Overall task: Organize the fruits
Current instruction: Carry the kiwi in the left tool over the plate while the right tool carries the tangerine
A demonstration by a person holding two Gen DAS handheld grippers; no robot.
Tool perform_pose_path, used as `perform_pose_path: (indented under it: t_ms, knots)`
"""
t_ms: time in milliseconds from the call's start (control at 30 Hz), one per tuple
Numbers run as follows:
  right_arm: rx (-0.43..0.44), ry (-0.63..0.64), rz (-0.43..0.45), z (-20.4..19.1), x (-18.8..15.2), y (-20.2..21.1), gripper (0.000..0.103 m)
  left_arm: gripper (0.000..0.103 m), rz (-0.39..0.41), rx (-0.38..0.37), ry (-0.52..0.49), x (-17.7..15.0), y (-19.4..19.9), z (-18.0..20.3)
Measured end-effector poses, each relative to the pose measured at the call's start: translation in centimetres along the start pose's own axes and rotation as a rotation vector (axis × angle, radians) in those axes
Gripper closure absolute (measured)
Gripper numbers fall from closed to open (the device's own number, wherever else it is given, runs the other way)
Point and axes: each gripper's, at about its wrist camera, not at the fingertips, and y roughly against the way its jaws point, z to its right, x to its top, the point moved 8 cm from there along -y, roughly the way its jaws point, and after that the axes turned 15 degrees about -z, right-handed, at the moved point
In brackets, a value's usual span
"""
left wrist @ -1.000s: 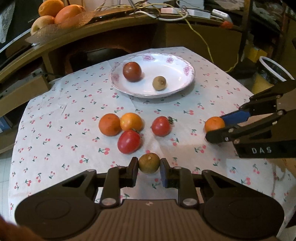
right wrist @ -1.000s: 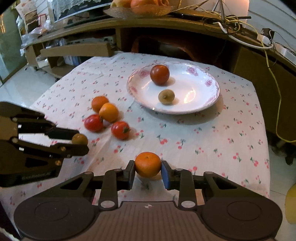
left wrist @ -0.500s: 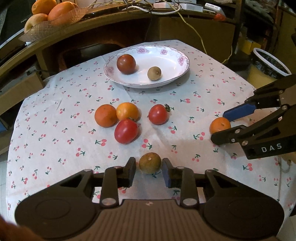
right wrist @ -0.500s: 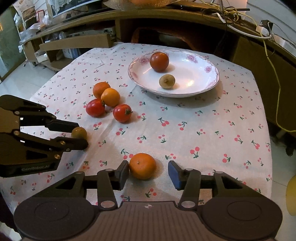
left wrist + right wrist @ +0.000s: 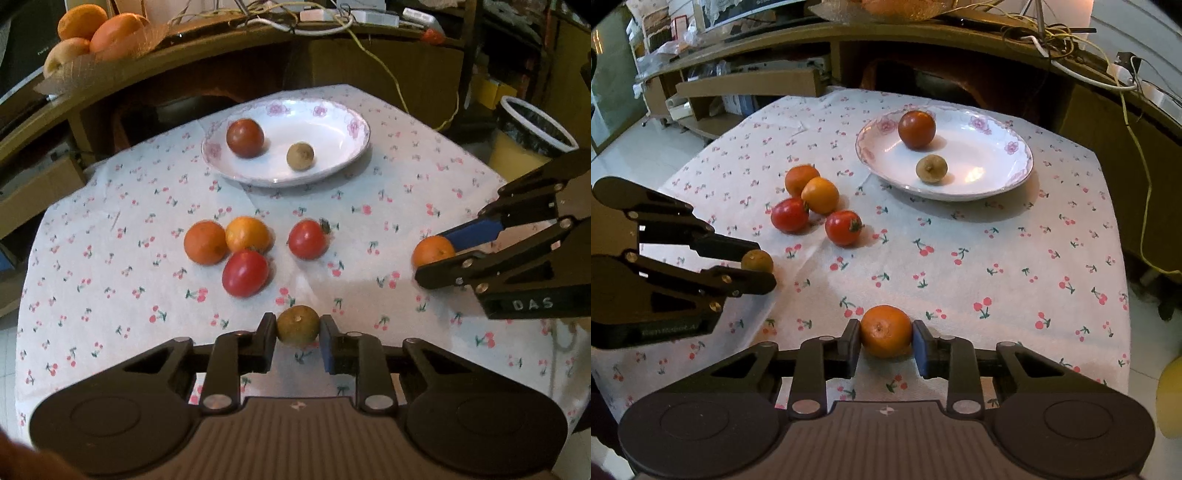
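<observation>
bin [image 5: 535, 125]: cut by right claw | bowl fruit [image 5: 905, 5]: cropped at top edge

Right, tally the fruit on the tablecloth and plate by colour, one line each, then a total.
Orange: 3, two in the cluster and one in the right tongs
Red: 3, two on the cloth, one darker on the plate
Brownish-green: 2, one on the plate, one in the left tongs
Total: 8
</observation>
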Motion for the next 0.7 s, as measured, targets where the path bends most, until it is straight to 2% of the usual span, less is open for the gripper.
perform_pose_path:
  t_ms: [433, 700]
  knots:
    - [0.015, -0.057, 0.106, 1.0, 4.6, 2.3, 0.074, 0.072, 0.080, 0.045, 0.025, 6.1, 1.0, -0.9]
    - [0.013, -0.104, 0.121, 2.7, 7.1, 1.7, 0.074, 0.072, 0.089, 0.046, 0.058, 9.5, 0.0, -2.0]
